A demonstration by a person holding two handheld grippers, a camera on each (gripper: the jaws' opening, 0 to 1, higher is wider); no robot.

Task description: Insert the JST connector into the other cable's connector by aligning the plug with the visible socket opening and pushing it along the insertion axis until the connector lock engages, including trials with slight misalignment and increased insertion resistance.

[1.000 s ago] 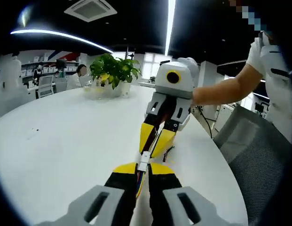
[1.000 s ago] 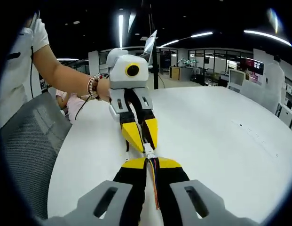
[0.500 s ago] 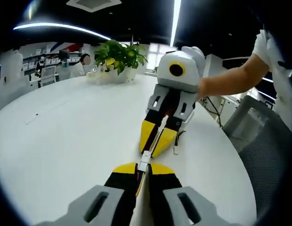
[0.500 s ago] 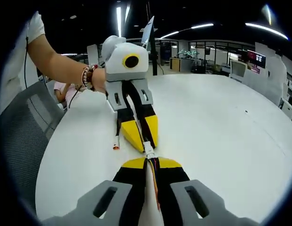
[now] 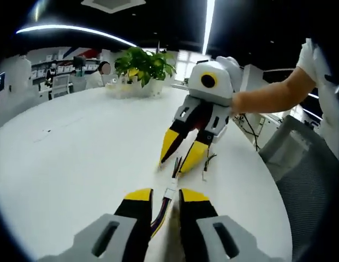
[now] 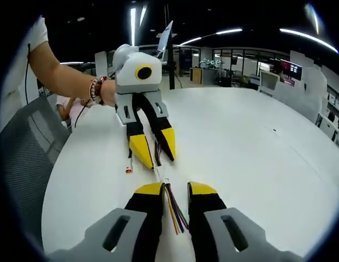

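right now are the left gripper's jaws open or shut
Open. The left gripper jaws stand apart, the cable lying loose in the gap; the right gripper view also shows its yellow tips spread.

A round white table, a potted plant, grey mesh chair, ceiling strip lights.

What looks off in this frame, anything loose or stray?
One stray: a small loose connector lead lies on the white table beside the joined cable, apart from it. Both grippers stand open around that cable.
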